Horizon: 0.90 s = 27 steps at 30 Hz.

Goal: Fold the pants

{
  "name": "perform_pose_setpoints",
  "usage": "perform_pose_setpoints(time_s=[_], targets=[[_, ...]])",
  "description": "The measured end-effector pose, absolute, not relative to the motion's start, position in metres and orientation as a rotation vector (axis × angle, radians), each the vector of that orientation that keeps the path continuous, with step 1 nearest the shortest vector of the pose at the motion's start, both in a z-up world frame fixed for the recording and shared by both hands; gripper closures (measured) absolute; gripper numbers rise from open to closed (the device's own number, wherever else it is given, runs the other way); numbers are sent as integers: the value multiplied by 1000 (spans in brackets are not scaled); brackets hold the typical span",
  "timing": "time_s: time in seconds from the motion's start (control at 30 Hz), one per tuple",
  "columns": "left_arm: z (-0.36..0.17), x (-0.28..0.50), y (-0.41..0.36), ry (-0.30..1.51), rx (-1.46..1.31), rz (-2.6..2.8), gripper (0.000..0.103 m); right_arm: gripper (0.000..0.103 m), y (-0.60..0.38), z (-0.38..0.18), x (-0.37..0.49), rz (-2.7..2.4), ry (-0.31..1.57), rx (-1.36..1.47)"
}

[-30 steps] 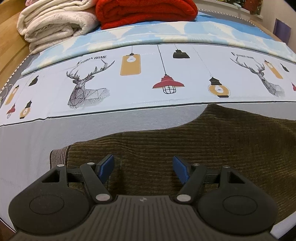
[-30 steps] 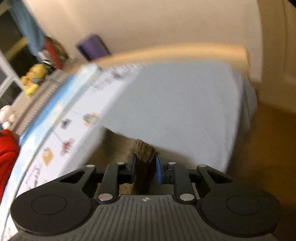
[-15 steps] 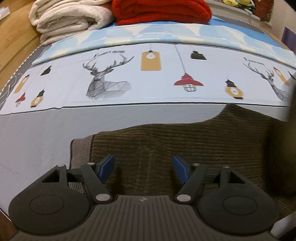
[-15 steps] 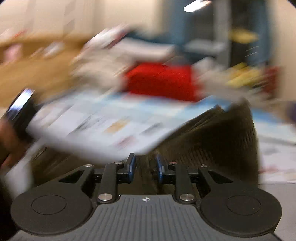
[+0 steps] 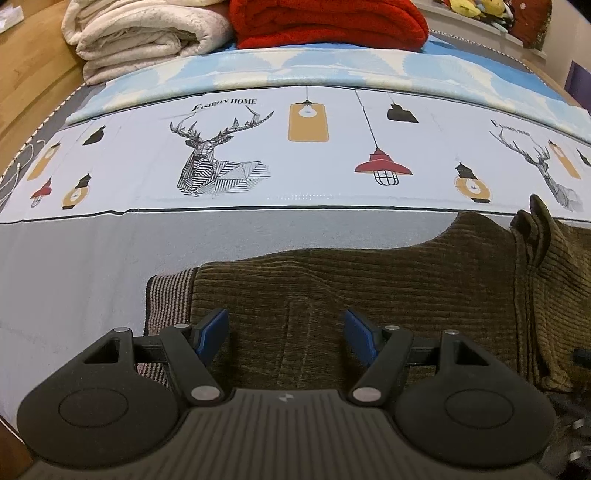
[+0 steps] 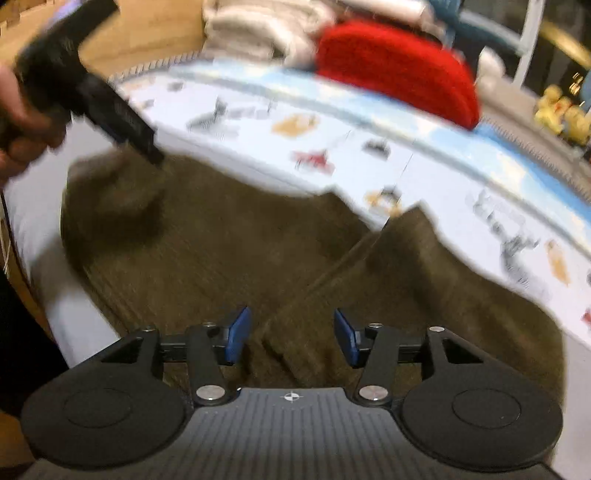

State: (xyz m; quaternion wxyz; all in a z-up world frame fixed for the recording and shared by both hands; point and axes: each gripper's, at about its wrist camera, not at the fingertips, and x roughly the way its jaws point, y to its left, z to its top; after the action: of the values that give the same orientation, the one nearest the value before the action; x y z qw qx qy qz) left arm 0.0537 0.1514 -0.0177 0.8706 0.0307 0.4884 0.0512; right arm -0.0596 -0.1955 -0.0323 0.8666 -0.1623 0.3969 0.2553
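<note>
Brown corduroy pants (image 5: 369, 280) lie on the bed, with a striped waistband lining (image 5: 166, 295) at their left end. A folded-over leg end (image 5: 535, 266) lies on top at the right. My left gripper (image 5: 284, 332) is open and empty, low over the pants near the waistband. In the right wrist view the pants (image 6: 240, 258) are blurred, with a fold ridge running diagonally. My right gripper (image 6: 291, 332) is open over that ridge, holding nothing. The left gripper (image 6: 110, 107) shows there at upper left, held by a hand.
The bed has a grey sheet (image 5: 74, 258) and a white cover printed with deer and lamps (image 5: 295, 166). Folded cream blankets (image 5: 140, 37) and a red blanket (image 5: 325, 22) are stacked at the far side. A wooden floor (image 5: 22, 74) is at left.
My right gripper swung the pant leg over to the left, laid it on the pants and opened, letting go. My left gripper stayed open and hardly moved.
</note>
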Motion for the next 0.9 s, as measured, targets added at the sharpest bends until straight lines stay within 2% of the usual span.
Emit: perform_pose_setpoints(time_s=[0.07, 0.17, 0.2, 0.27, 0.3, 0.37, 0.47, 0.53, 0.67, 0.73, 0.8, 0.9], targets=[[-19, 53, 151, 1024, 72, 107, 28, 50, -188, -42, -60, 562, 862, -392], [-20, 53, 152, 1028, 71, 109, 28, 42, -173, -54, -64, 570, 870, -516], [-20, 53, 154, 1028, 69, 110, 28, 42, -170, -57, -65, 569, 857, -567], [-20, 53, 156, 1027, 65, 113, 28, 64, -171, -51, -69, 566, 819, -609], [-19, 53, 158, 1027, 62, 115, 28, 79, -172, -46, -71, 562, 797, -605], [-19, 53, 161, 1026, 54, 120, 28, 83, -179, -26, -75, 556, 722, -570], [-18, 53, 162, 1025, 46, 121, 28, 83, -189, 6, -98, 567, 562, -559], [-18, 54, 160, 1025, 50, 115, 28, 83, -195, 13, -111, 617, 527, -532], [-18, 56, 152, 1026, 60, 104, 28, 81, -189, -23, -117, 743, 719, -616], [-18, 56, 147, 1026, 62, 96, 28, 79, -188, -38, -125, 755, 749, -695], [-18, 57, 142, 1026, 71, 84, 28, 75, -192, -26, -129, 746, 723, -660], [-19, 59, 135, 1023, 83, 73, 28, 68, -224, 10, -119, 720, 709, -407]])
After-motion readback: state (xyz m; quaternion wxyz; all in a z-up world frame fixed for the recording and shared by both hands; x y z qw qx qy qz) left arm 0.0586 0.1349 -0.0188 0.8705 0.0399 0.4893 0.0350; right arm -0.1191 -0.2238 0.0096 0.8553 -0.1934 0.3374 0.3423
